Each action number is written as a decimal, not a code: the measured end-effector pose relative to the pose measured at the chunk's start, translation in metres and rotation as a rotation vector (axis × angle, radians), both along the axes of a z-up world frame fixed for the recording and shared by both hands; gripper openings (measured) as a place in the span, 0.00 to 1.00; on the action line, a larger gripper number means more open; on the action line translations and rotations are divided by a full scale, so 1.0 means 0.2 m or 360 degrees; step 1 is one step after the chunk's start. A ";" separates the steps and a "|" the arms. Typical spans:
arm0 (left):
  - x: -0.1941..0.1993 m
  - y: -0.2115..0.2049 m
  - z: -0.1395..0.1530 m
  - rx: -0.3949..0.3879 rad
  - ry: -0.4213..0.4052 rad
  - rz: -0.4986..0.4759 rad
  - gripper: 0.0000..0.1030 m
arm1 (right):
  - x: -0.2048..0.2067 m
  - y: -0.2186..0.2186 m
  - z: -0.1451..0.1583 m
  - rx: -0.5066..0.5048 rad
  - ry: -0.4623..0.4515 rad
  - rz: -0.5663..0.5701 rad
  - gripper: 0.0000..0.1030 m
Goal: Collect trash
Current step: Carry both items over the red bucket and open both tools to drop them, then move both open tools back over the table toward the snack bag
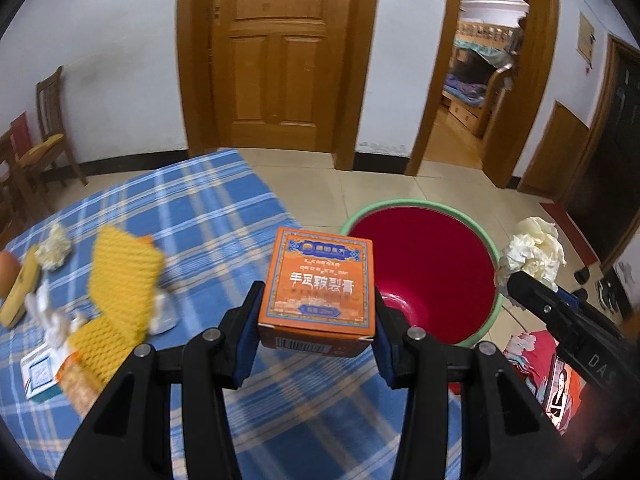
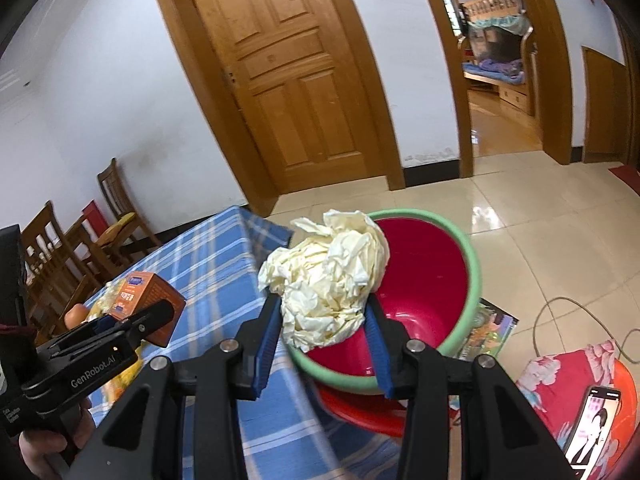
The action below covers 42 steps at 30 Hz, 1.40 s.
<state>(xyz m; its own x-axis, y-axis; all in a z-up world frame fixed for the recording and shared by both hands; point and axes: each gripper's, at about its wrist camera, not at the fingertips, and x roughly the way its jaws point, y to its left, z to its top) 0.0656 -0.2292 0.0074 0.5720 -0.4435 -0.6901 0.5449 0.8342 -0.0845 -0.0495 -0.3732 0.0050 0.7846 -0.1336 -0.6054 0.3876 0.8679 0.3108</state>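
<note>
On the far left of the blue plaid surface (image 1: 208, 216) lie a crumpled paper wad (image 1: 53, 246), a yellow foam fruit net (image 1: 120, 280) and a small white-and-teal box (image 1: 38, 376), all blurred and near one another. To their right, the left gripper (image 1: 316, 320) holds an orange carton (image 1: 318, 284) upright above the surface's edge, its jaws clamped on the carton's two sides, printed face toward the camera. Just beyond the carton stands a red bucket (image 1: 432, 272) with a green rim, on the tiled floor beside the surface. Further right, the right gripper (image 2: 322, 320) carries a ball of crumpled cream paper (image 2: 328, 276), jaws pressed against it from both sides; the ball hangs over the near left part of the bucket's rim. At the far right, a lit phone (image 2: 592, 424) rests on a red floral cushion (image 2: 560, 376).
</note>
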 end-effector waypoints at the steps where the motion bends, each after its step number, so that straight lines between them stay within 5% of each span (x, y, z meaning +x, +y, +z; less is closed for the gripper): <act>1: 0.00 -0.03 -0.01 0.0001 0.0000 -0.0018 0.47 | 0.00 -0.02 -0.01 0.0003 0.0004 -0.0016 0.43; 17: 0.05 -0.40 -0.23 0.0113 0.0055 -0.0236 0.47 | 0.03 -0.26 -0.18 0.0081 0.0156 -0.0178 0.43; 28: 0.05 -0.48 -0.30 0.0172 0.0083 -0.0264 0.47 | 0.05 -0.32 -0.25 0.0124 0.0231 -0.0210 0.44; 33: 0.07 -0.47 -0.29 0.0157 0.0070 -0.0228 0.67 | 0.04 -0.32 -0.25 0.0131 0.0230 -0.0210 0.46; 42: 0.08 -0.41 -0.24 0.0119 0.0058 -0.0173 0.68 | 0.03 -0.33 -0.24 0.0134 0.0205 -0.0207 0.48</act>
<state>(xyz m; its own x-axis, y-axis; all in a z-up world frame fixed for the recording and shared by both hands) 0.0813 -0.3104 -0.0402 0.4973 -0.4483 -0.7428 0.6304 0.7750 -0.0457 -0.0428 -0.4389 -0.0439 0.6796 -0.1734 -0.7128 0.5357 0.7811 0.3208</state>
